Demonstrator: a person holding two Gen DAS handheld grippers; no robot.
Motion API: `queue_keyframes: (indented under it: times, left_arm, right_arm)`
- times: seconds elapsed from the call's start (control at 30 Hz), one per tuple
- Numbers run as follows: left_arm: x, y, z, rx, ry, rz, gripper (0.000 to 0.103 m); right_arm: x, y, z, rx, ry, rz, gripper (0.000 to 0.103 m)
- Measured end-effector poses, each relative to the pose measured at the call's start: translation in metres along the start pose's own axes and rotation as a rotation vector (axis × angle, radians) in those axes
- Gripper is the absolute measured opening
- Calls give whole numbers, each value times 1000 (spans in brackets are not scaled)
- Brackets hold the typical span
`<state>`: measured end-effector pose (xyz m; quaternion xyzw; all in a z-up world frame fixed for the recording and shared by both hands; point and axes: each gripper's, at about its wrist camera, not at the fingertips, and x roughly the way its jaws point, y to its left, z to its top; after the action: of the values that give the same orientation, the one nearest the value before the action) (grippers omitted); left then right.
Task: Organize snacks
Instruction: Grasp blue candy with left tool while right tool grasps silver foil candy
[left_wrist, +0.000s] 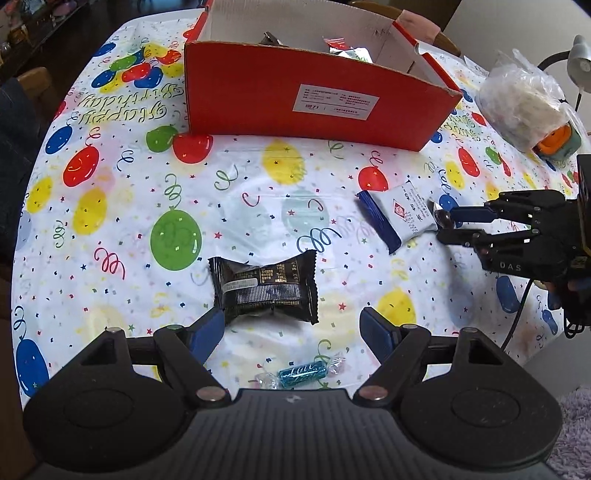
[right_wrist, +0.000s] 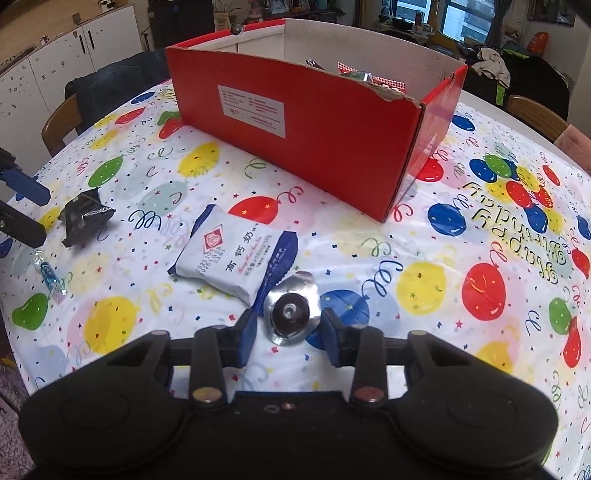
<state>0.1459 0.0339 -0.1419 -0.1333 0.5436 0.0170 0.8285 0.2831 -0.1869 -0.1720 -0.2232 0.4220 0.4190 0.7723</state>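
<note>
Right gripper (right_wrist: 289, 334), jaws spread, straddles foil-cupped chocolate (right_wrist: 291, 313) for pickup; left gripper (left_wrist: 291, 328), wide, brackets black packet (left_wrist: 264, 290); red box (left_wrist: 310, 92) far.

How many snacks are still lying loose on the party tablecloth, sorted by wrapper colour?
Black packet: 1
White-and-blue packet: 1
Blue twist-wrapped candy: 1
Silver foil cup, between the open right gripper fingers: 1
Total: 4

More snacks show inside the red box, too hidden to count.
</note>
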Motion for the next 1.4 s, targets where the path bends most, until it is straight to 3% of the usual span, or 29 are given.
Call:
queue_keyframes:
  times: [0.27,0.3,0.57,0.67,0.77,0.93,1.07,1.27,1.4]
  left_arm:
    - [-4,3,0,50,-4,-7,80]
    - [-5,4,-1,73,-3,-6,79]
    - [-3,-5,-15,316,60,-40,79]
    - [2,-17,-22,428,78,-45,67]
    - [10,-26,-28,522,104,-66,57]
    - [22,-26,-29,590,130,-76,44]
    - [28,-26,-30,635,140,-94,41]
    - [30,-29,-33,672,136,-101,37]
    - [28,-32,-39,688,122,-96,21]
  right_arm:
    - [-7,0,-7,60,-12,-27,26]
    - [-10,-1,-8,80,-13,-27,18]
    - [-25,18,-24,180,-38,-58,15]
    - [-30,24,-31,234,-37,-59,1]
    - [-36,33,-38,270,-47,-70,2]
    - [-40,47,-45,282,-45,-124,2]
    - [-43,47,-46,315,-63,-172,21]
    - [-37,46,-43,358,-63,-176,31]
    - [-32,46,-40,376,-62,-180,38]
